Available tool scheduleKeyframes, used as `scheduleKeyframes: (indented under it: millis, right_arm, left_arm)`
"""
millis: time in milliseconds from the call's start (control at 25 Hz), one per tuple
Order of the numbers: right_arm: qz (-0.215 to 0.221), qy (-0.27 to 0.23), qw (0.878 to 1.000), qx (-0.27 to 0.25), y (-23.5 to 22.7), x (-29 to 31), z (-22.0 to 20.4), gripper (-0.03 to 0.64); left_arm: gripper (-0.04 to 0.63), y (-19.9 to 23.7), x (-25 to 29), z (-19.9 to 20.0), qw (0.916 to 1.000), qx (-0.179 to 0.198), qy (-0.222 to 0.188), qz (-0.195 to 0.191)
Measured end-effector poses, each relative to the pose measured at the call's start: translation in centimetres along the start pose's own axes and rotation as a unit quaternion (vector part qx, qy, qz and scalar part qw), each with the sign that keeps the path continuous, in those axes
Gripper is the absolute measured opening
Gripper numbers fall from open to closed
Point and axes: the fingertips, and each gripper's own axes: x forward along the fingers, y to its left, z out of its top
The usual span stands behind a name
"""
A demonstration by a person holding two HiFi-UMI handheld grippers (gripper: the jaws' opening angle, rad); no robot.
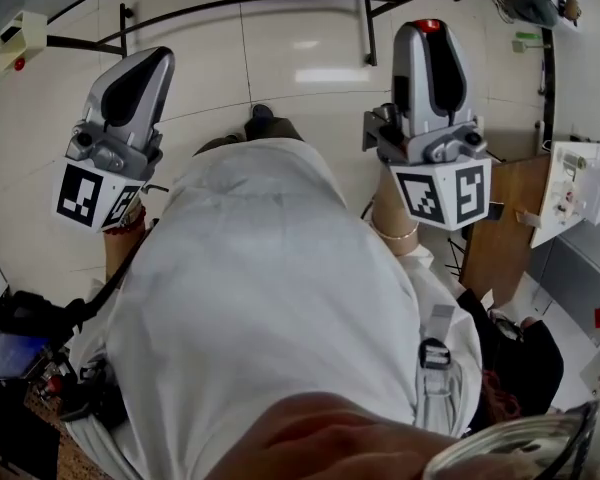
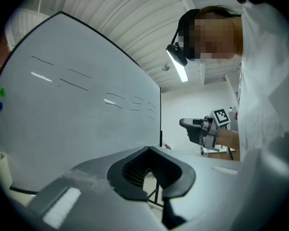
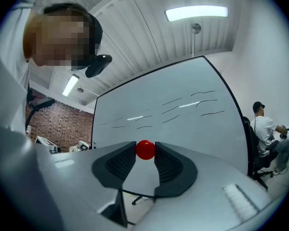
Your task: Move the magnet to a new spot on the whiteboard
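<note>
Right gripper fingers clamped on the red magnet, centre of the right gripper view. Left gripper fingers together, nothing between, lower centre of its view. Whiteboard stands behind the magnet, farther off. Seated person at far right edge.

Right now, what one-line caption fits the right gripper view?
Right gripper clamps a round red magnet at its jaw tips, facing the whiteboard marked with faint strokes.
</note>
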Motion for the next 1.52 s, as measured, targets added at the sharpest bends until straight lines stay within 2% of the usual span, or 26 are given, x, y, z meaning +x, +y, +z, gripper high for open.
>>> scheduleKeyframes:
  millis: [200,320,400,520,640,760,960,1120,1320,1520]
  right_arm:
    - [0.006,0.014,1.0,-0.001,2.3,0.5,-0.5,0.123]
    - [0.0,0.036,0.999,0.004,6.4,0.4,-1.3,0.123]
    - [0.006,0.042,0.999,0.008,9.5,0.1,-1.7,0.123]
    - [0.006,0.056,0.998,-0.003,12.4,-0.6,-2.4,0.123]
    - [-0.006,0.068,0.998,-0.008,13.5,-1.5,-3.0,0.123]
    - [-0.015,0.065,0.998,-0.002,13.2,-2.7,-3.2,0.123]
    - [-0.014,0.074,0.997,-0.002,12.3,-3.8,-3.6,0.123]
    - [-0.003,0.07,0.998,0.001,11.9,-2.3,-4.0,0.123]
    - [0.026,0.053,0.998,0.007,9.6,1.0,-3.8,0.123]
    - [0.035,0.03,0.999,-0.005,4.8,3.6,-2.0,0.123]
  left_arm:
    - [0.002,0.2,-2.2,-0.7,1.0,-0.007,0.002,0.006]
    - [0.002,0.1,-6.8,-0.6,0.9998,-0.008,-0.015,-0.004]
    - [0.002,0.0,-9.3,0.0,0.9995,0.005,-0.029,-0.005]
    - [0.002,-0.3,-10.7,-0.4,0.9987,0.049,-0.005,0.007]
    - [0.002,-0.5,-11.6,-1.4,0.9991,0.041,0.01,-0.001]
    - [0.002,-0.6,-11.7,-1.7,0.9998,0.021,0.002,-0.002]
    - [0.002,-1.2,-11.1,-2.2,0.9996,0.025,0.013,-0.003]
    - [0.002,-0.5,-10.7,-2.3,0.9996,0.023,0.014,0.004]
    - [0.002,1.3,-7.4,-2.2,0.9989,0.032,0.024,0.022]
    - [0.002,2.9,-1.8,-1.3,0.9978,0.059,0.029,0.011]
